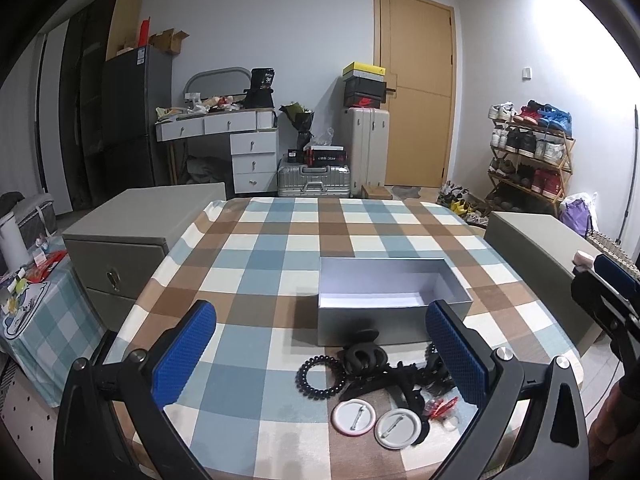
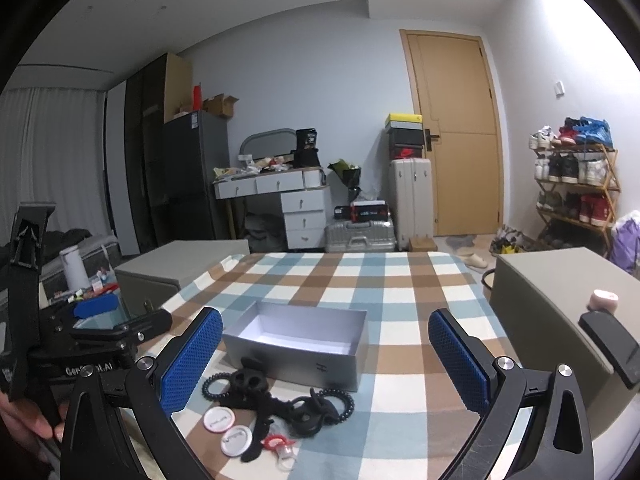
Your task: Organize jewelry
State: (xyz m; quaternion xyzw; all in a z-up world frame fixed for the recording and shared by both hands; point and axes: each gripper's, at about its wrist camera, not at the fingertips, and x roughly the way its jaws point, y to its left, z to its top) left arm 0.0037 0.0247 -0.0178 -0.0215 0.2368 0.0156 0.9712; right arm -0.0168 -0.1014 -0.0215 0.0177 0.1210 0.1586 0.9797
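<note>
An empty silver-grey box (image 1: 394, 322) (image 2: 296, 354) stands open on the checked tablecloth (image 1: 256, 264). In front of it lies a heap of accessories: black claw clips (image 1: 362, 356) (image 2: 250, 380), a black coil hair tie (image 1: 320, 374) (image 2: 212, 388), two white pin badges (image 1: 354, 416) (image 2: 236, 440) and a small red piece (image 1: 440, 406) (image 2: 274, 440). My left gripper (image 1: 320, 354) hovers open just before the heap. My right gripper (image 2: 324, 360) is open too, above the heap and the box's near wall. Each gripper shows at the edge of the other's view.
Grey cabinets (image 1: 132, 232) (image 2: 560, 300) flank the table on both sides; the right one carries a small pink object (image 2: 604, 300) and a dark flat device (image 2: 614, 346). A low side table with clutter (image 1: 32, 292) sits at left. Desk, suitcases, door and shoe rack stand behind.
</note>
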